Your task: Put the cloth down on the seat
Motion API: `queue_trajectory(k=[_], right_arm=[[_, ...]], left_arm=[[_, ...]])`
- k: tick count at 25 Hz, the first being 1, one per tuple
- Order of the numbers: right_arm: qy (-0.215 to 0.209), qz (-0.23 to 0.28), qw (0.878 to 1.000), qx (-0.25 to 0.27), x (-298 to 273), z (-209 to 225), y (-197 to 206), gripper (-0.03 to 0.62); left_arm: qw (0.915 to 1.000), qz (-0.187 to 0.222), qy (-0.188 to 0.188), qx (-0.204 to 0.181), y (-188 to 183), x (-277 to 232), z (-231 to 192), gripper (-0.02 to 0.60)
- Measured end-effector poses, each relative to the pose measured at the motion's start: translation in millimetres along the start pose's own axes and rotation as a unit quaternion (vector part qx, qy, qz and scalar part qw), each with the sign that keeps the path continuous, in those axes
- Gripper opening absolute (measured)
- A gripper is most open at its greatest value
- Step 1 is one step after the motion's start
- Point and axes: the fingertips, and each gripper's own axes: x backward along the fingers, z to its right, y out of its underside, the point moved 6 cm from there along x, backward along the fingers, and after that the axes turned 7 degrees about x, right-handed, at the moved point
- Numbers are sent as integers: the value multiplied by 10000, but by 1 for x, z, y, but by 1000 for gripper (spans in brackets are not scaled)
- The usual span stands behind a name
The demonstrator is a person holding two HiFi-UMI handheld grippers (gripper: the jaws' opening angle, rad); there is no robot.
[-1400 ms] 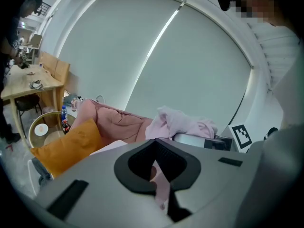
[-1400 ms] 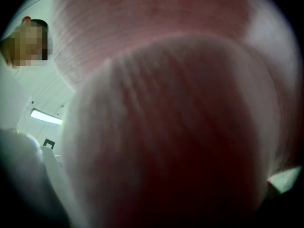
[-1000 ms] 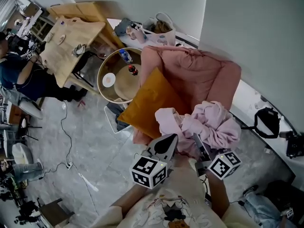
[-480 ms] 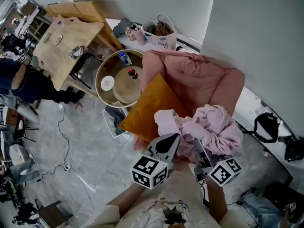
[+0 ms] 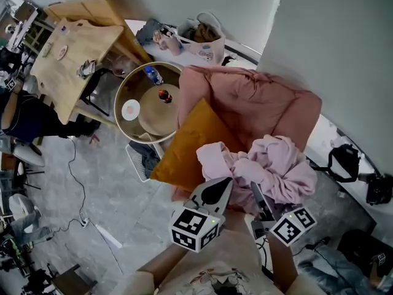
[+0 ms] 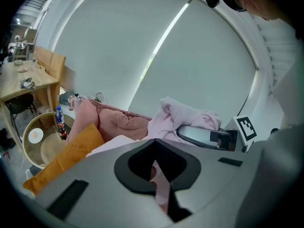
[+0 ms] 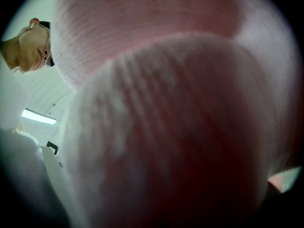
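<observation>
A crumpled pale pink cloth (image 5: 273, 165) hangs bunched over the front of the pink armchair (image 5: 258, 97); most of the seat is hidden under it and an orange cushion (image 5: 187, 143). My left gripper (image 5: 220, 183) reaches in from below, shut on a fold of the cloth (image 6: 185, 115); a pink strip shows in the gap behind its closed jaws (image 6: 153, 144). My right gripper (image 5: 253, 188) is buried in the bundle from below right. Its own view is filled with pink knit cloth (image 7: 171, 113), so its jaws are hidden. The left gripper view shows cloth draped over the right gripper (image 6: 186, 132).
Left of the armchair stands a round glass-topped table (image 5: 132, 125) with a bottle (image 5: 149, 74). Beyond it is a wooden table (image 5: 67, 45) with a seated person (image 5: 18, 112). A bag (image 5: 199, 35) sits by the wall, black gear (image 5: 345, 161) lies at the right, and a cable (image 5: 73, 183) crosses the floor.
Both grippers have carried the cloth a little forward toward the armchair, keeping their hold. The round table and wooden table have slid left in the head view.
</observation>
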Motion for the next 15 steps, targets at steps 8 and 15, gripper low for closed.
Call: queue_trajectory(k=[8, 15], right_arm=[[149, -25, 9999, 48, -40, 6, -5, 236], [157, -102, 9998, -27, -66, 14, 0, 236]], left_arm=[[9996, -157, 169, 172, -6, -20, -28, 5], [9992, -214, 147, 296, -6, -32, -49, 5]])
